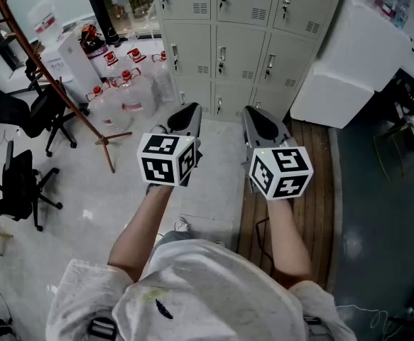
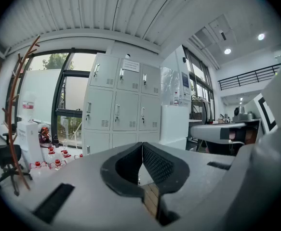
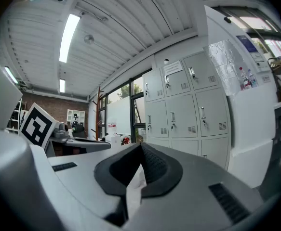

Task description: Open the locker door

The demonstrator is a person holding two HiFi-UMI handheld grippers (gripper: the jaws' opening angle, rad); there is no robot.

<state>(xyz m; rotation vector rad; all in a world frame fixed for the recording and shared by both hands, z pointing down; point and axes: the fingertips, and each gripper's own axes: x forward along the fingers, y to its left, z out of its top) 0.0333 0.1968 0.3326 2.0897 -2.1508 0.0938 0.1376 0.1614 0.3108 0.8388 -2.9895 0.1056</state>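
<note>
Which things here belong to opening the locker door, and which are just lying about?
Job: pale grey metal lockers; left gripper; right gripper, both shut.
Lying about: red-capped clear plastic bottles; black office chair; brown wooden coat stand; large white block.

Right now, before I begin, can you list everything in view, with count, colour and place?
Lockers: one bank of nine doors, light grey, straight ahead, all closed.
Large box: one, white, right of the lockers.
Bottles: several, clear with red caps, on the floor left of the lockers.
Carton: one, white, left of the bottles.
Coat stand: one, reddish brown, left.
Office chairs: two, black, far left.
Wooden planks: brown, on the floor at right.
Left gripper: one, grey with a black-and-white marker cube, jaws together, nothing between them.
Right gripper: one, same colours, jaws together, nothing between them.
Forearms: two, bare, behind the grippers.
Shirt: one, white, bottom.
</note>
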